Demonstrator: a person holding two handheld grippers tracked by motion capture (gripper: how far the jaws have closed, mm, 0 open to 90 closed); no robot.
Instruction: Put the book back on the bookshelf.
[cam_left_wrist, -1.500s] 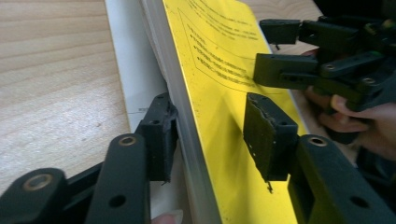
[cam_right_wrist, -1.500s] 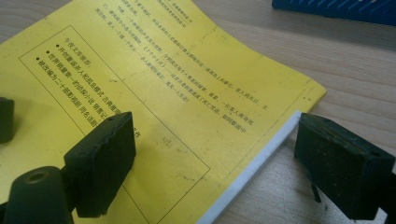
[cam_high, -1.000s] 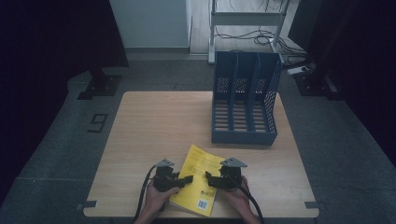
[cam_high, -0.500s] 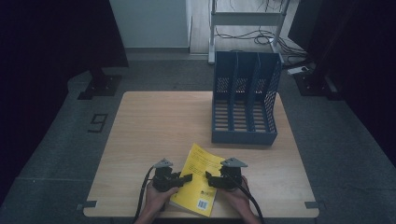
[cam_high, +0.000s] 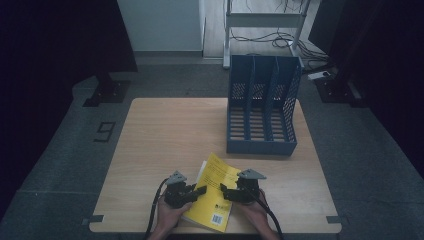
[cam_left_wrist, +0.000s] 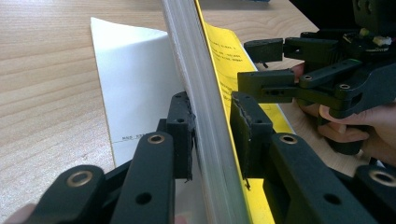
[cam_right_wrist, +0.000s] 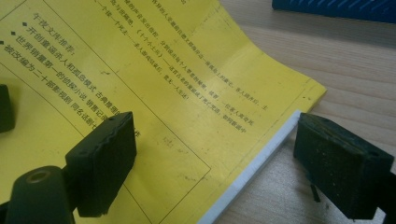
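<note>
- Yellow book (cam_high: 216, 194) lies at near edge of bench (cam_high: 165, 135), in front of the blue file rack (cam_high: 261, 112).
- Left hand-held gripper (cam_left_wrist: 212, 123) has just been closing; pads now on the page block, cover side lifted – gripping the book.
- Right hand-held gripper (cam_right_wrist: 210, 154) is open, astride the book's edge, not pinching.
- Step, I'd say: securing the book. Next: right needs to clamp, then lift upright twd a rack slot.

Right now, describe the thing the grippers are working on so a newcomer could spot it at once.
Start at the wooden table and the blue three-slot file rack on its far right part. Come toward the near edge from the rack: the yellow book lies there between the left gripper and right gripper. It is the one bright yellow thing on the table, with a barcode near its close corner.
</note>
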